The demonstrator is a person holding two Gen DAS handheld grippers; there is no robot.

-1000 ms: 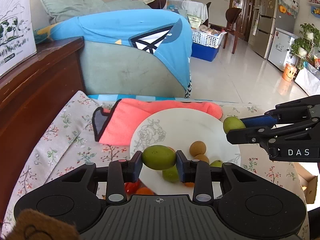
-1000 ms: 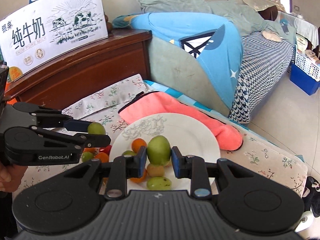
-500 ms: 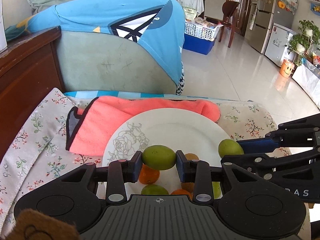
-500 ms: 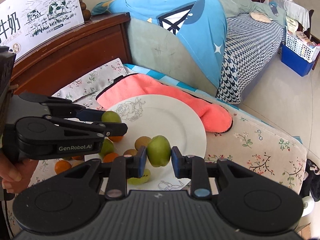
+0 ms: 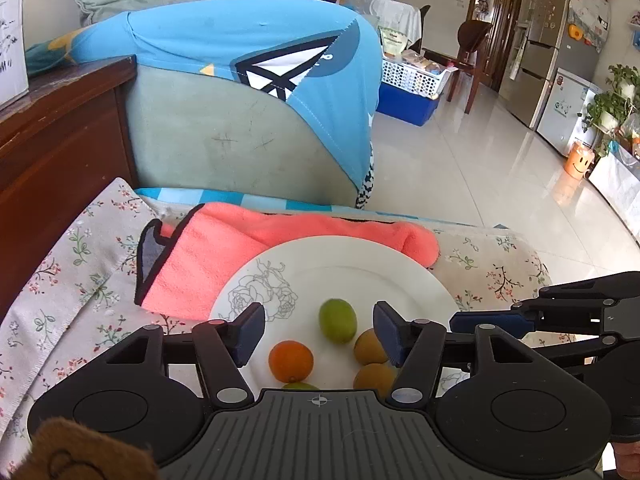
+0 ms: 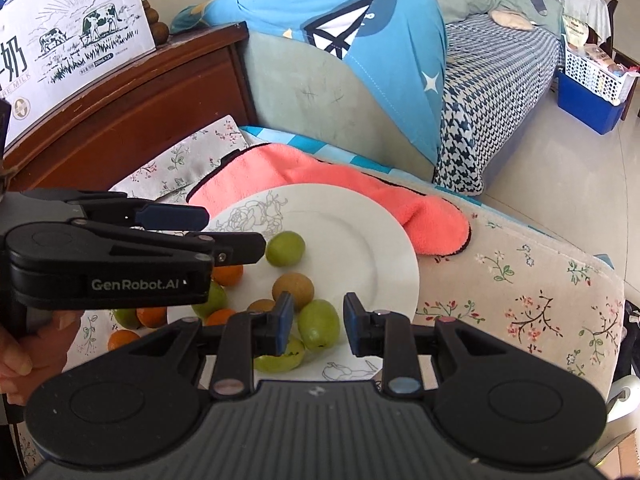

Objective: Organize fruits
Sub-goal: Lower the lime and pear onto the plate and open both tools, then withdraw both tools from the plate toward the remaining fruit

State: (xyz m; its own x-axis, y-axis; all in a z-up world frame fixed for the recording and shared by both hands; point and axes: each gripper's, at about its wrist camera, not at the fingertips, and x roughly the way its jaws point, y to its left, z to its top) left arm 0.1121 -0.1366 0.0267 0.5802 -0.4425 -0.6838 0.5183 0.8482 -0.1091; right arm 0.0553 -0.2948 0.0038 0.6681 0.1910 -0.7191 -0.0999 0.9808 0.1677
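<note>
A white plate point(image 5: 360, 272) point(image 6: 352, 240) with a rose drawing lies on the flowered cloth. My left gripper point(image 5: 318, 334) point(image 6: 236, 232) hangs low over it, jaws opening. The green fruit point(image 5: 337, 320) point(image 6: 285, 248) lies loose on the plate between the pads, touching neither. My right gripper point(image 6: 319, 322) is shut on a second green fruit point(image 6: 319, 324) just above the plate's near rim. In the left wrist view the right gripper's fingers point(image 5: 484, 324) reach in from the right, their fruit hidden. An orange point(image 5: 291, 361) and two brown fruits point(image 5: 370, 346) also lie on the plate.
A pink towel point(image 6: 360, 196) lies under the plate's far side. Loose oranges point(image 6: 152, 316) and a green fruit sit on the cloth left of the plate. A wooden cabinet point(image 6: 132, 120) with a milk carton stands left, a sofa point(image 5: 224, 140) behind. A hand point(image 6: 24, 352) holds the left gripper.
The left gripper's jaws have spread and its green fruit has dropped onto the plate. Both grippers have come down closer to the plate. The right gripper still holds its fruit.
</note>
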